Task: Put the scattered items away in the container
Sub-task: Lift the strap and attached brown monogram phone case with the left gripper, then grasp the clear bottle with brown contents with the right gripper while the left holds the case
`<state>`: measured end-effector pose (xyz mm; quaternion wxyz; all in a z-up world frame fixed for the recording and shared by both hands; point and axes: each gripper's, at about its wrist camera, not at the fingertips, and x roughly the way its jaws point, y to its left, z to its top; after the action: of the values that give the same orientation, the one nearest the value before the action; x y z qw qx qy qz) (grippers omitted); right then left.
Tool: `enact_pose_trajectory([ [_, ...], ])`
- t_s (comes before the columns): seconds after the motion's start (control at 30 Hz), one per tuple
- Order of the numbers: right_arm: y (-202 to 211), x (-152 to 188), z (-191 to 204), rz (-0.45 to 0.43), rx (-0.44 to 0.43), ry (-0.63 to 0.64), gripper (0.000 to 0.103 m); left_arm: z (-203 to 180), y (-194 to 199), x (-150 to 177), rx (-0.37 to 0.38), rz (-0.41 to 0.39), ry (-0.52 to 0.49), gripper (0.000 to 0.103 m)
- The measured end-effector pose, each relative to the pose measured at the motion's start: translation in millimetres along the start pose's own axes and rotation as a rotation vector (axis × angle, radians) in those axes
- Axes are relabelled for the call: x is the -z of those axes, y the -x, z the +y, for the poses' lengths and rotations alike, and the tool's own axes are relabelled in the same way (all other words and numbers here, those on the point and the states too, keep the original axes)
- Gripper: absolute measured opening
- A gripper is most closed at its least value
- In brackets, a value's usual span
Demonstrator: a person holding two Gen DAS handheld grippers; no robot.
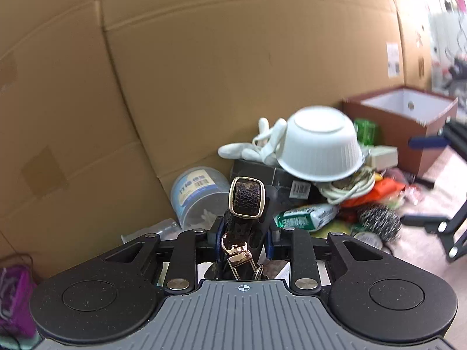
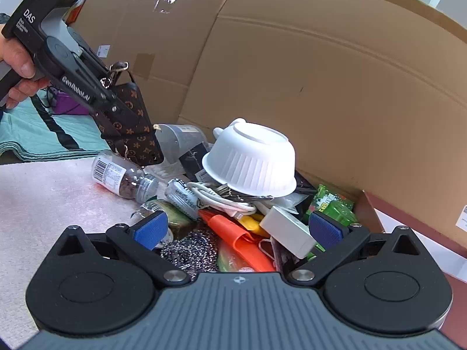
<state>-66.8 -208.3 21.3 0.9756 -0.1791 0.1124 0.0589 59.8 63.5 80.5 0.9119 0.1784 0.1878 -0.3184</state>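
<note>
Pale pink mat (image 2: 43, 204) against cardboard wall (image 2: 321, 73). Right gripper (image 2: 238, 229) spread wide, empty, over steel scourer (image 2: 189, 250). Left gripper (image 1: 243, 227) clamped on brown monogram phone case (image 2: 131, 122), lifted above clutter. Upturned white bowl (image 2: 251, 162) behind; brown container (image 1: 408, 122) far right.

A tall wall of brown cardboard (image 1: 204, 58) is seen across the back of both views, creased and patched with tape. A pale pink, textured surface (image 2: 43, 204) is laid beneath, with folded teal cloth (image 2: 26, 134) at its far left edge. Bright, blurred light is seen at the far right of the left wrist view.
</note>
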Motion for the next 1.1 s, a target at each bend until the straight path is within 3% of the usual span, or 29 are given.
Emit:
enact_pose_trajectory([
  [0.17, -1, -11, 19, -0.02, -0.083, 0.074, 0.102, 1, 11, 4, -0.032, -0.006, 0.029, 0.023],
  [0.3, -18, -31, 58, -0.079, -0.195, 0.31, 0.101, 6, 28, 5, -0.05, -0.034, 0.052, 0.022],
  [0.43, -67, -50, 96, 0.032, -0.346, 0.487, 0.091, 15, 42, 9, -0.074, -0.044, 0.066, 0.022],
  [0.53, -105, -57, 110, 0.128, -0.379, 0.562, 0.088, 25, 52, 14, -0.08, -0.058, 0.089, 0.022],
  [0.87, -168, -92, 96, 0.351, -0.586, 0.436, 0.087, 36, 57, 17, -0.065, -0.082, 0.11, 0.023],
  [0.93, -175, -94, 88, 0.4, -0.621, 0.374, 0.082, 38, 59, 19, -0.069, -0.079, 0.11, 0.023],
  [0.97, -176, -95, 86, 0.41, -0.632, 0.355, 0.071, 39, 60, 22, -0.073, -0.077, 0.115, 0.023],
  [1.1, -170, -94, 83, 0.402, -0.613, 0.343, 0.071, 38, 60, 23, -0.069, -0.084, 0.121, 0.023],
])
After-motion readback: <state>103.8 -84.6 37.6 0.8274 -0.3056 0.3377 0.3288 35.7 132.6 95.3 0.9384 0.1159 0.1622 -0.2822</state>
